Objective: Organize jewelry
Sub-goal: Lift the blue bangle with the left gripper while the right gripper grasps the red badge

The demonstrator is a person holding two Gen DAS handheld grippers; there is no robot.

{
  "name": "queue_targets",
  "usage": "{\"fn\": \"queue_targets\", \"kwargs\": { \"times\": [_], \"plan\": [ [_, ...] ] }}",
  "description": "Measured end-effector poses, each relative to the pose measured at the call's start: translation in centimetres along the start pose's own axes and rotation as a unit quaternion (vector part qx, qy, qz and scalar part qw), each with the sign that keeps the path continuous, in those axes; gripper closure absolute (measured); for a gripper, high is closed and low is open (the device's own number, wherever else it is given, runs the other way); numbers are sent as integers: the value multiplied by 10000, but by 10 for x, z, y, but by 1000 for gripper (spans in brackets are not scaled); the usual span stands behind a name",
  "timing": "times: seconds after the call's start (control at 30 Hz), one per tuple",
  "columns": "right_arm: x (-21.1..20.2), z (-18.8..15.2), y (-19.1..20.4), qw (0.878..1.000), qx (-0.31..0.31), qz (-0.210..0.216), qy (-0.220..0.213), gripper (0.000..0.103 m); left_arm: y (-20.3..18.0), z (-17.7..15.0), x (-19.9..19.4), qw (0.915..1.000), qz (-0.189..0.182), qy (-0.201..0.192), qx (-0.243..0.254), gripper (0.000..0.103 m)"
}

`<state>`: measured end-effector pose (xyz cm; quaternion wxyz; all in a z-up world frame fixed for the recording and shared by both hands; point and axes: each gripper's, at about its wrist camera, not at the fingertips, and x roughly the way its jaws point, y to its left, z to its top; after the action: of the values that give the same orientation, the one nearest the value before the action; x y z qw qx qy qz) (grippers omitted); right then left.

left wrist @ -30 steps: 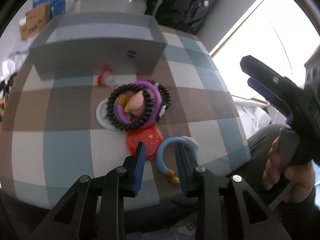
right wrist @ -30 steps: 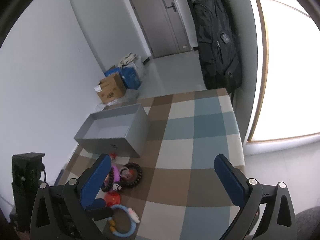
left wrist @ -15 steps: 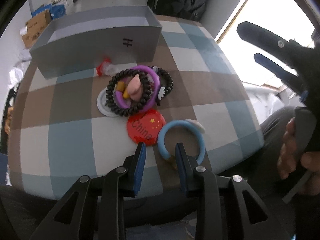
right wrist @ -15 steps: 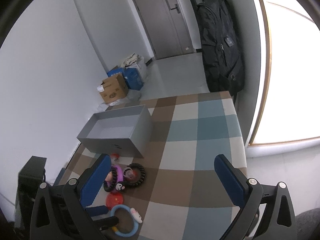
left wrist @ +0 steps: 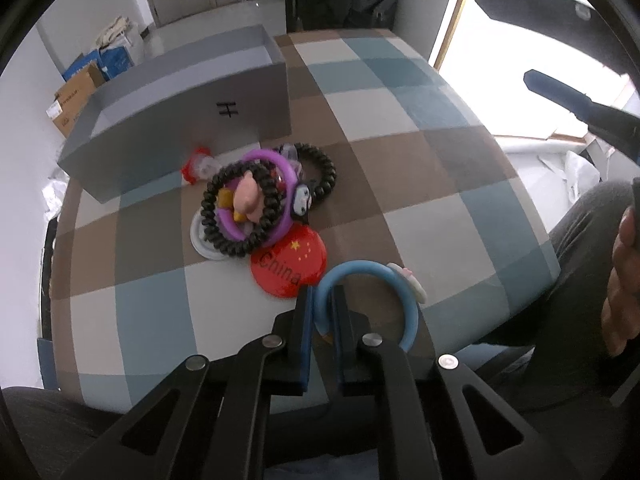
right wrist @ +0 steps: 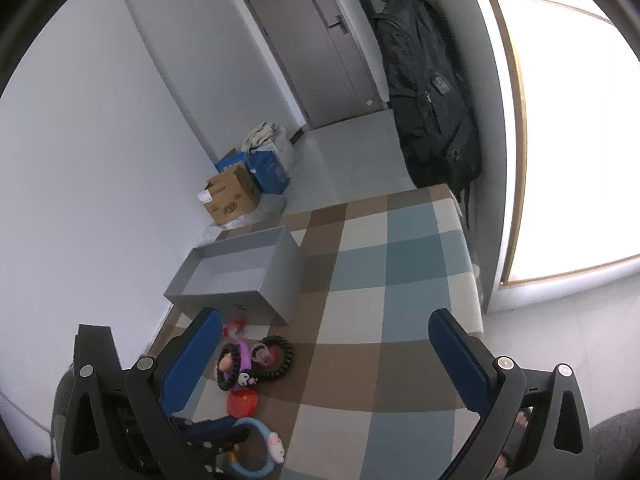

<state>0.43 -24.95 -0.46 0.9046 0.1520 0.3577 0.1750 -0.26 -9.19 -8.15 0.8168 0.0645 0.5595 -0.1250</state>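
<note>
home room, checked tablecloth (right wrist: 400, 280), door (right wrist: 320, 48), backpack (right wrist: 432, 92)

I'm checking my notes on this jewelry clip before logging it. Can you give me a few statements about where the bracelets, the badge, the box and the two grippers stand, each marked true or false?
1. The left gripper has its jaws shut on the blue bracelet. True.
2. The right gripper holds the purple bracelet. False: its jaws are wide open and empty; the purple bracelet lies in the pile on the table.
3. The grey box already holds jewelry. False: what shows of its inside is bare.
4. The red badge lies between the pile and the blue bracelet. True.
5. A black beaded bracelet lies over the purple bracelet. True.
</note>
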Motion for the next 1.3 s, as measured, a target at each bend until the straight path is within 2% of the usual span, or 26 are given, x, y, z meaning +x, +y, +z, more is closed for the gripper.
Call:
{"fn": "queue_targets", "kwargs": {
  "times": [0.23, 0.47, 0.6, 0.73, 0.9, 1.03, 1.1, 1.3],
  "plan": [
    [-2, -1, -4, 10000, 80, 8, 30, 0, 8, 7, -16, 9992, -151, -330, -147, 99],
    [9, -6, -3, 9994, -17, -180, 291, 0, 44, 25, -38, 9923, -452, -882, -744, 99],
    [23, -16, 7, 9973, -241, -131, 687, 0, 65, 32, -51, 9841, -564, -1272, -1105, 99],
    [44, -34, 32, 9892, -815, -12, 1219, 0, 86, 37, -60, 9742, -651, -1660, -1387, 99],
    [63, -59, 64, 9745, -1453, 284, 1685, 3, 100, 35, -60, 9679, -722, -1824, -1573, 99],
    [74, -74, 82, 9663, -1811, 255, 1814, 11, 109, 24, -59, 9643, -813, -1843, -1721, 99],
    [80, -78, 87, 9644, -1879, 223, 1849, 21, 115, 21, -60, 9627, -847, -1852, -1782, 99],
    [94, -86, 104, 9557, -2290, -126, 1846, 41, 125, 17, -59, 9610, -951, -1783, -1887, 99]
  ]
}}
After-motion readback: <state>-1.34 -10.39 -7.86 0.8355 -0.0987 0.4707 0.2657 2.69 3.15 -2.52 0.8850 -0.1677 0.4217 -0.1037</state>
